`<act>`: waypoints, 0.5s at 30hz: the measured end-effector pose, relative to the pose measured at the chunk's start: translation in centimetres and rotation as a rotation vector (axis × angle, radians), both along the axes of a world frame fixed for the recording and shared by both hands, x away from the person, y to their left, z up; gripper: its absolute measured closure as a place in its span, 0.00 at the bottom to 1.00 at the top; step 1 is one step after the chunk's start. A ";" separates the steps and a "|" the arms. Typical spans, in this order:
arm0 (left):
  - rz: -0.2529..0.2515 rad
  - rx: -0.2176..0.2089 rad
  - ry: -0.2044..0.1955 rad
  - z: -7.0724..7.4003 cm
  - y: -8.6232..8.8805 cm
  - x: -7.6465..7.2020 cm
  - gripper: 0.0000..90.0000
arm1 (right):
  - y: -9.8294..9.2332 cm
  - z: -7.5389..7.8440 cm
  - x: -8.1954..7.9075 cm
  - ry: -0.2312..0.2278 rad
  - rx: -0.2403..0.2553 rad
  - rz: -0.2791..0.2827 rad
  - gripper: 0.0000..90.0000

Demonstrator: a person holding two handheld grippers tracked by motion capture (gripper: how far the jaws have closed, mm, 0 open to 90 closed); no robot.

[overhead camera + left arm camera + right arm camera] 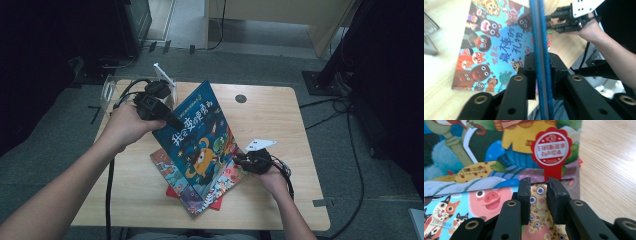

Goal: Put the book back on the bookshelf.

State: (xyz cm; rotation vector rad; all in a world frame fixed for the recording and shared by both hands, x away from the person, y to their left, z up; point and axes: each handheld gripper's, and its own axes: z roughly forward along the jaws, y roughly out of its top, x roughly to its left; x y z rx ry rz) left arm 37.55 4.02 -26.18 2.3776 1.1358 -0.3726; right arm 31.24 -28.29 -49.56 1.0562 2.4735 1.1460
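A dark blue picture book (197,135) stands tilted up off a small stack of books at the table's middle. My left gripper (174,121) is shut on its upper left edge; in the left gripper view that edge (539,25) runs straight up between the left gripper (541,57) jaws. Below lies a light blue book with cartoon animals (491,50). My right gripper (240,160) sits at the raised book's lower right corner. In the right gripper view the right gripper (538,181) is open, a narrow gap between its pads, with the covers (499,150) behind them.
A red book (216,204) pokes out under the stack. A clear plastic stand (167,80) is at the wooden table's (280,120) far left corner. Cables trail across the floor at the right, near a black stand base (320,80).
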 end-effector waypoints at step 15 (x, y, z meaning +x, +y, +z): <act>-0.011 0.017 0.027 0.2 -1.8 1.5 0.89 | -0.2 0.0 0.0 -0.001 -0.001 0.009 0.84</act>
